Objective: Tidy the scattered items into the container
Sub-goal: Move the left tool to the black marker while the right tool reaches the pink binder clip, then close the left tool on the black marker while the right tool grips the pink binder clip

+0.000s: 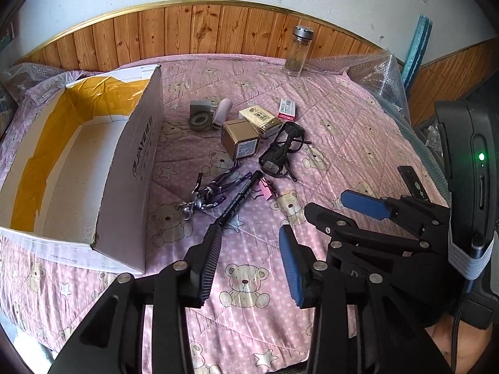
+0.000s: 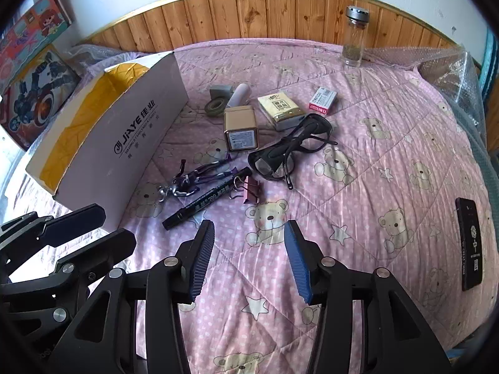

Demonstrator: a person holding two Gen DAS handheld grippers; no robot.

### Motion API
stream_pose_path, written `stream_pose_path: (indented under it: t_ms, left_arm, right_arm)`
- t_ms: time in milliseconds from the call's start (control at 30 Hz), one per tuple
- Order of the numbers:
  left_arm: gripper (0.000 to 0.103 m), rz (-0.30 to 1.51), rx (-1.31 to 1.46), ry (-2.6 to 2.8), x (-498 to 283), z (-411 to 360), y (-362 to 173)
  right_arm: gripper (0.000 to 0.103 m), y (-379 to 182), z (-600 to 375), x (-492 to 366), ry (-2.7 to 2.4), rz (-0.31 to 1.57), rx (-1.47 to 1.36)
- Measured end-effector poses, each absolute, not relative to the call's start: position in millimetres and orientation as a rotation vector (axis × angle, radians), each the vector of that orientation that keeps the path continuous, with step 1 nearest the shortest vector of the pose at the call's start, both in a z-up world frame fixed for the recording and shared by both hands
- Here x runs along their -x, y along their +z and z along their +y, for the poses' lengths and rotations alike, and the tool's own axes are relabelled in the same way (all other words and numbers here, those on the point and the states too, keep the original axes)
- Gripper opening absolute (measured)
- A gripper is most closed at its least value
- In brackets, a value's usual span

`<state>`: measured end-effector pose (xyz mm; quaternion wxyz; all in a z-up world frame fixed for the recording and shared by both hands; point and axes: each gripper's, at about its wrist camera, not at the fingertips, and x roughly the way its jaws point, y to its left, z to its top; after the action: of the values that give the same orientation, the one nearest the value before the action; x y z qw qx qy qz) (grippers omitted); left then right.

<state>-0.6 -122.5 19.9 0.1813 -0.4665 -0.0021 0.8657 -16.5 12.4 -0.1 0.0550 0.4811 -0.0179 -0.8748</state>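
Both the left gripper (image 1: 249, 261) and the right gripper (image 2: 249, 258) hang over the pink bear blanket (image 2: 374, 162) with their fingers spread wide and nothing in them. The white box (image 1: 124, 168) sits on the left with its top open, and the black pen (image 2: 207, 198), pink clip (image 2: 249, 190), dark glasses (image 2: 290, 152), gold tin (image 2: 240, 129) and purple keyring (image 2: 193, 177) lie close together just beside it. A black flat case (image 2: 469, 243) lies far off to the right, and a glass jar (image 2: 354, 37) stands upright at the back by the wood wall
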Motion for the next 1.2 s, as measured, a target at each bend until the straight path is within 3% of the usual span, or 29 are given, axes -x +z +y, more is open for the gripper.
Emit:
stream_pose_path:
  t_ms: [433, 1000, 1067, 1133, 1200]
  left_arm:
    - [0.041, 0.004, 1.396, 2.404, 34, -122, -9]
    - [0.041, -0.120, 1.486, 2.302, 86, -136, -65]
    - [0.041, -0.125, 1.490, 2.279, 89, -133, -71]
    - [0.041, -0.124, 1.492, 2.264, 91, -130, -76]
    - [0.041, -0.124, 1.487, 2.244, 93, -126, -81]
  right_arm:
    - [0.052, -21, 18, 51, -2.599, -0.125, -1.522]
    - [0.051, -88, 11, 110, -2.464, -0.111, -1.621]
    - [0.047, -89, 9, 111, -2.478, -0.065, -1.592]
    - [0.024, -88, 14, 111, -2.493, -0.043, -1.594]
    - [0.022, -88, 24, 111, -2.481, -0.079, -1.603]
